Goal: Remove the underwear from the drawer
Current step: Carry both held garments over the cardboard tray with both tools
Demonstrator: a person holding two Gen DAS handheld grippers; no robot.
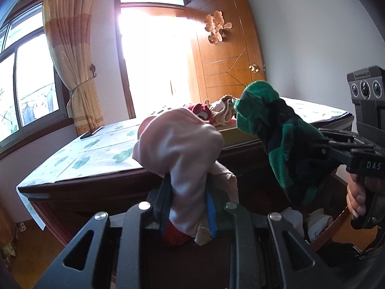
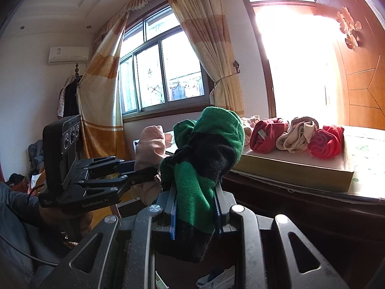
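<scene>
My left gripper (image 1: 189, 192) is shut on a rolled pale pink underwear (image 1: 182, 149), held up in front of the table edge. My right gripper (image 2: 196, 200) is shut on a rolled green and black underwear (image 2: 207, 149), raised beside the pink underwear (image 2: 151, 144). In the left wrist view the green underwear (image 1: 269, 130) sticks up from the right gripper (image 1: 310, 149) at the right. The open drawer (image 1: 336, 219) lies low at the right, with light clothes (image 1: 317, 224) inside. A shallow box (image 2: 296, 171) on the table holds several rolled red and beige garments (image 2: 296, 137).
A dark wooden table (image 1: 79, 192) with a flowered cloth (image 1: 91, 149) stands ahead. A dark phone (image 1: 90, 133) lies on the cloth at the left. Behind are a bright doorway, an open wooden door (image 1: 228, 55), curtains (image 1: 72, 55) and a window. A person's hand (image 1: 356, 197) grips the right handle.
</scene>
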